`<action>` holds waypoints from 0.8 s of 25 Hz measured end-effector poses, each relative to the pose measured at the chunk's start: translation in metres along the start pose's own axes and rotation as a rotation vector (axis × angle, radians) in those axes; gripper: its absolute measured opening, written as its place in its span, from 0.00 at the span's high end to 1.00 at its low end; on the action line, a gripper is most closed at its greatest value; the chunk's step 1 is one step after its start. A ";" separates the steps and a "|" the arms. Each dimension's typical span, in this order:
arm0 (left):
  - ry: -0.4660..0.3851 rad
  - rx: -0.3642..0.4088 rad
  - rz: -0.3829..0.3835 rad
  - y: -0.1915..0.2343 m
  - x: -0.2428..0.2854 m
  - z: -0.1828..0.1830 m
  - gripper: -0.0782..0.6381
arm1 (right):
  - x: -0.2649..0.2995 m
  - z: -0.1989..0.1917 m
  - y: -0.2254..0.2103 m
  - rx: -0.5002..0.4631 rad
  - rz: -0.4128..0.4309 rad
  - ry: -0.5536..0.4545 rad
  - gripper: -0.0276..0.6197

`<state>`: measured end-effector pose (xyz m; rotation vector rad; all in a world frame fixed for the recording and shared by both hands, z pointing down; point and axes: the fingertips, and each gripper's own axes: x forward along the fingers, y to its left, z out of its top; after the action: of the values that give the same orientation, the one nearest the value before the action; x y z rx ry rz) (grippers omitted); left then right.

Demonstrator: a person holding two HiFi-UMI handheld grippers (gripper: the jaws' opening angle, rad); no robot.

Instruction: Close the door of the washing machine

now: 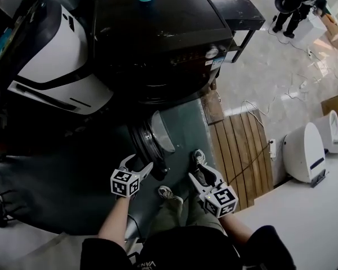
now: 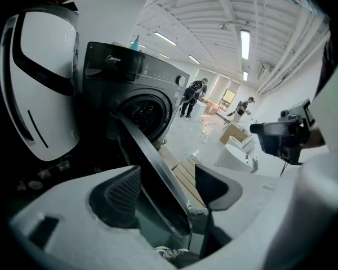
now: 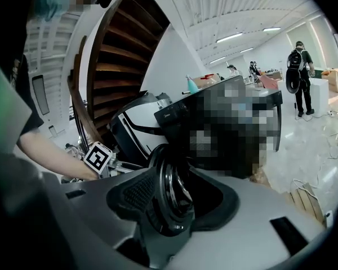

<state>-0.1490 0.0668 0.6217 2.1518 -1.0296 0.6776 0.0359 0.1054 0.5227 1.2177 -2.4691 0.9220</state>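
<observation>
The left gripper (image 2: pixel 166 189) stands wide, its pads on either side of the free edge of the door (image 2: pixel 152 162) without pressing on it. Seen edge-on there, the door is a long dark bar running from the drum opening (image 2: pixel 143 111) at upper left down to lower centre. The right gripper (image 3: pixel 183 198) is wide too and holds nothing; the round door shows beyond its jaws. In the head view the door stands swung open at centre frame, pointing from the washing machine (image 1: pixel 158 32) at the top toward the bottom, its glass bulge (image 1: pixel 160 131) facing right.
</observation>
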 end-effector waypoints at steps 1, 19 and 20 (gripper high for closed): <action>0.001 -0.004 -0.013 -0.008 0.007 0.005 0.47 | -0.001 0.004 -0.009 0.000 -0.006 0.002 0.71; -0.075 0.002 -0.123 -0.068 0.146 0.125 0.48 | 0.019 0.039 -0.162 0.058 -0.110 0.015 0.71; -0.078 0.011 -0.125 -0.068 0.152 0.131 0.49 | 0.023 0.040 -0.169 0.059 -0.112 0.015 0.71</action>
<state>0.0128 -0.0693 0.6170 2.2460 -0.9244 0.5456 0.1556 -0.0114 0.5758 1.3481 -2.3500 0.9768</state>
